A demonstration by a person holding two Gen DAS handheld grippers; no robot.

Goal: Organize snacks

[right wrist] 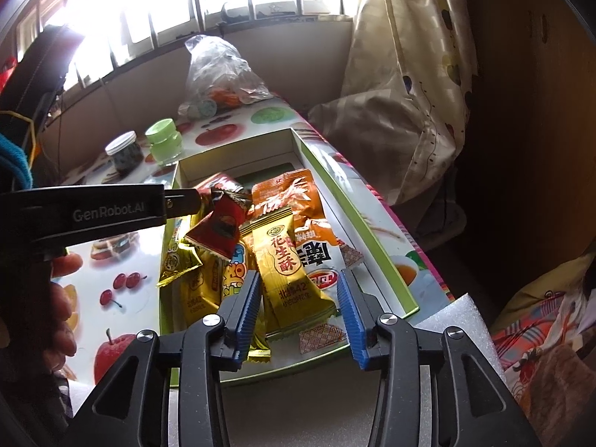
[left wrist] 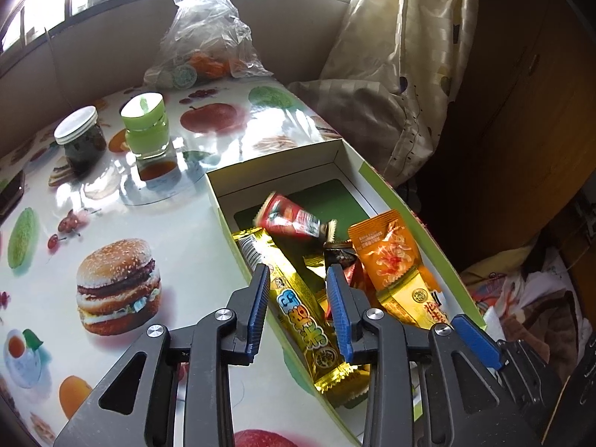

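A white cardboard box with a green rim lies on the table and holds several snack packets. My left gripper hangs open over its near end, with a long gold packet lying in the box below the gap. A blurred red packet lies loose just ahead of the fingertips, next to an orange packet. My right gripper is open above a gold peanut-crisp packet that rests on the pile. From the right wrist, the left gripper reaches in from the left.
A green-lidded jar, a white-lidded dark jar and a clear plastic bag stand at the table's far end. Bedding and a curtain lie beyond the right edge. White foam lies near the box. A hand holds the left gripper.
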